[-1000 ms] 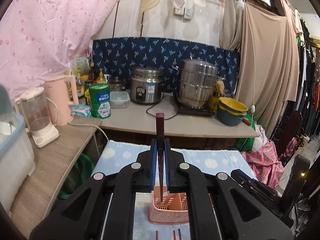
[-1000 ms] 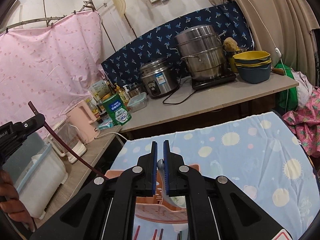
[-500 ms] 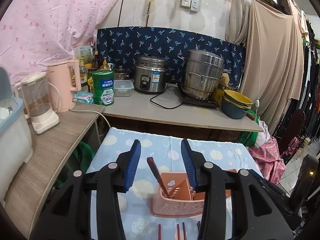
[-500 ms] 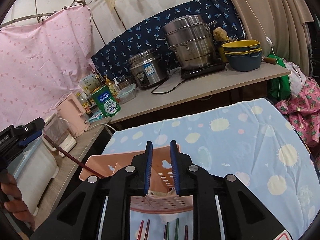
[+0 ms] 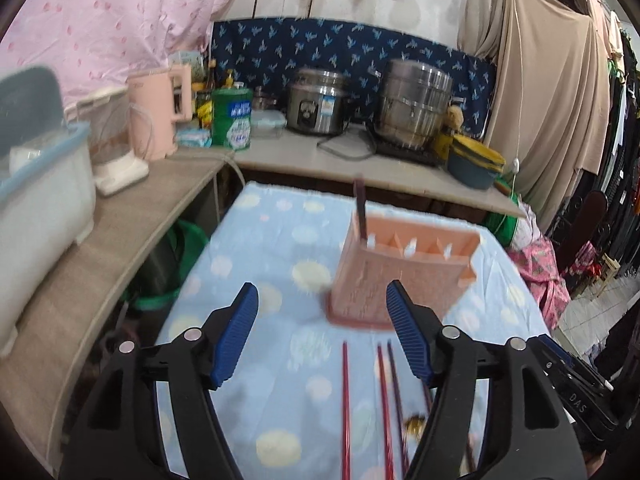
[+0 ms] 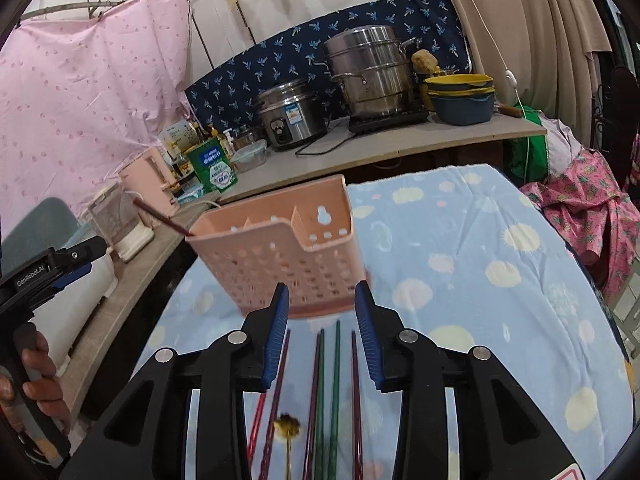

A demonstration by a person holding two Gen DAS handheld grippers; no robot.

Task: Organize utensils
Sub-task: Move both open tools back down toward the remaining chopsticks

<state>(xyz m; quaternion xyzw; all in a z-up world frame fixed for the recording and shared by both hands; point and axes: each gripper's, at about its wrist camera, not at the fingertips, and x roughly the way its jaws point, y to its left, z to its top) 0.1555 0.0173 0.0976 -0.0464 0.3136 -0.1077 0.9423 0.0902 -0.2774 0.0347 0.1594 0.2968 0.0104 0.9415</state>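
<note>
A pink perforated utensil holder (image 5: 400, 272) (image 6: 280, 252) stands upright on the blue spotted cloth. One dark red chopstick (image 5: 361, 210) (image 6: 162, 216) leans out of its left compartment. Several red and green chopsticks (image 6: 328, 384) (image 5: 346, 400) lie on the cloth in front of the holder, with a small gold-ended utensil (image 6: 287, 430) among them. My left gripper (image 5: 322, 332) hangs above the loose chopsticks, jaws opening, nothing between them. My right gripper (image 6: 322, 332) is also opening just before the holder, above the chopsticks, empty.
The blue cloth table (image 6: 460, 264) drops off at its left beside a wooden counter (image 5: 92, 248) with a blender, pink kettle (image 5: 158, 114) and white tub. A back counter holds a rice cooker (image 6: 290, 114), steamer pot (image 5: 414, 104) and bowls (image 6: 460, 98). A hand (image 6: 36, 384) holds the left gripper's handle.
Both grippers went from shut to open. The left let go of the dark red chopstick, which now stands in the holder; the right released a pale utensil. Both drew back and sank toward the cloth.
</note>
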